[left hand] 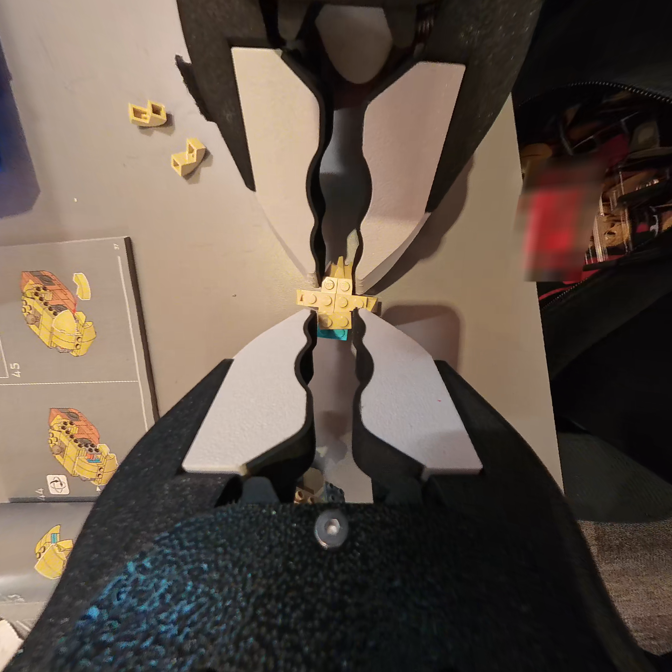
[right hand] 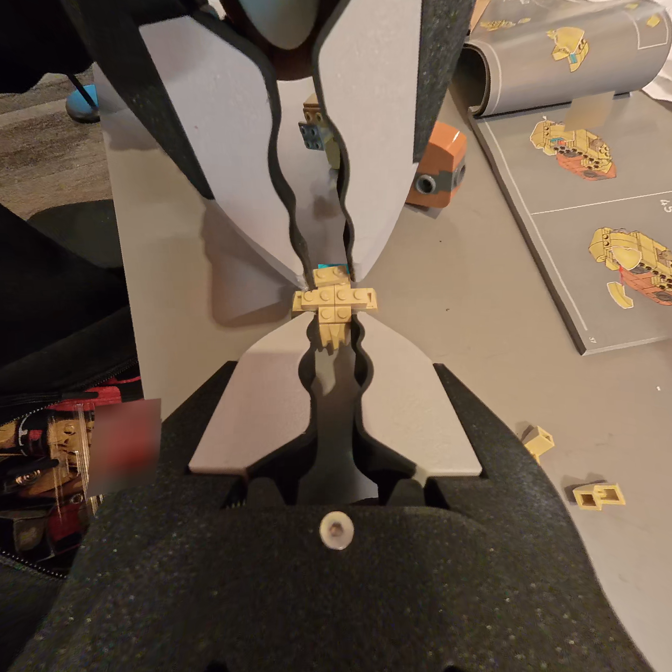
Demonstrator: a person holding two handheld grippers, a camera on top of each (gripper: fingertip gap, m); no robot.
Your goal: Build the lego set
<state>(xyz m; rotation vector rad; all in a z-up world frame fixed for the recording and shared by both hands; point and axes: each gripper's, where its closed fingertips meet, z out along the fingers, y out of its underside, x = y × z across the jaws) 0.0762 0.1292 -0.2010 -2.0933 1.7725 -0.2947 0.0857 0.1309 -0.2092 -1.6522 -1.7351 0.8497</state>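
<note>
Both hand-held grippers clamp one small tan brick cross (left hand: 336,302) above the bench (left hand: 218,218): the left hand-held gripper (left hand: 334,329) grips its teal-backed end, the right hand-held gripper (right hand: 332,327) its toothed end.

Open grey tabletop (right hand: 454,291) lying right of your right gripper (right hand: 332,327); loose tan bricks (right hand: 596,496), instruction booklet (right hand: 582,254), orange-brown block (right hand: 438,163) crowding that side. Left gripper (right hand: 327,269) blocking straight ahead.
</note>
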